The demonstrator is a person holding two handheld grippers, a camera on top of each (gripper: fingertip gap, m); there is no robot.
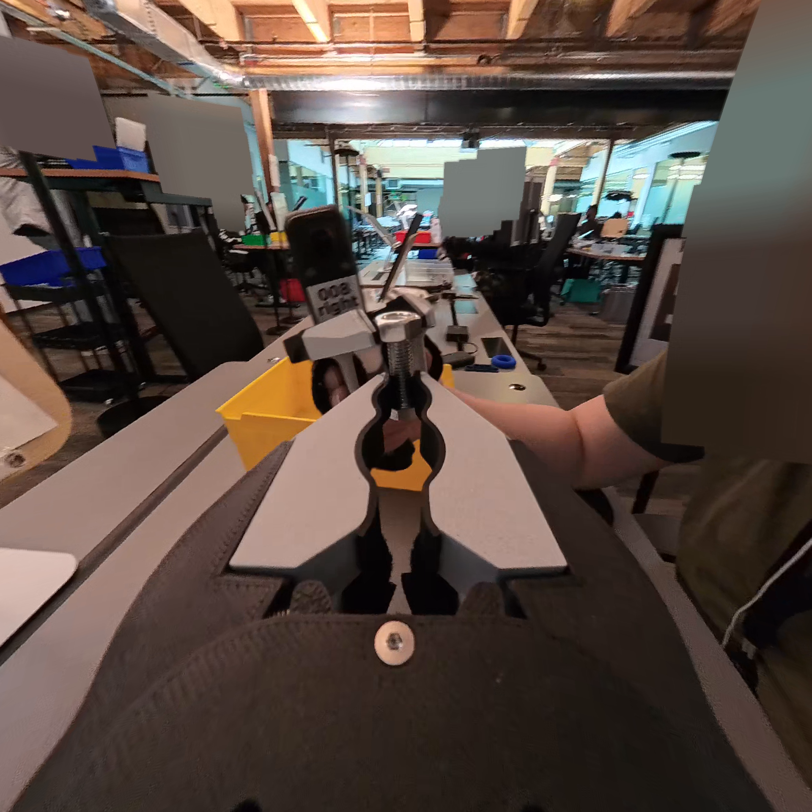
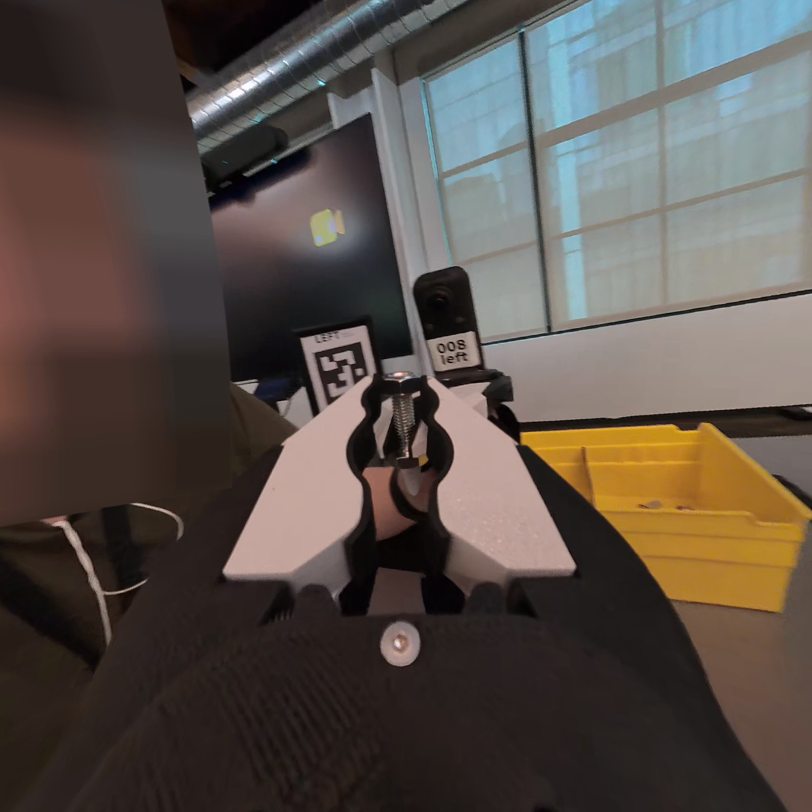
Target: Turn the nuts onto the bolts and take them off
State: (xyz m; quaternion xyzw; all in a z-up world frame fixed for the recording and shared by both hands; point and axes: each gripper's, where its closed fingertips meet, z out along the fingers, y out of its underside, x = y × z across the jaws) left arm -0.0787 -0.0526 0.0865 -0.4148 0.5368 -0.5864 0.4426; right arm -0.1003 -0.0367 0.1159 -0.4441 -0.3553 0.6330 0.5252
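the bolt (image 1: pixel 400 373) stands upright, its long axis vertical, with the left gripper (image 1: pixel 400 395) clamped on its lower shank. the right gripper (image 2: pixel 400 389) is clamped on the nut (image 2: pixel 400 386) at the top end, directly above the left, so any turning goes about that vertical axis.

My left wrist camera sits just behind my left gripper (image 1: pixel 402 395) and looks forward along its fingers, tilted up, down a long workshop under a timber ceiling, the bench (image 1: pixel 132 457) running below. My right wrist camera looks the same way along my right gripper (image 2: pixel 400 386), toward a dark screen (image 2: pixel 299 263) and big windows (image 2: pixel 615 175). The two face each other at close range: each sees the other's camera, the upright bolt (image 1: pixel 399 369) held between us, and the yellow bin (image 2: pixel 659 505) just beyond.
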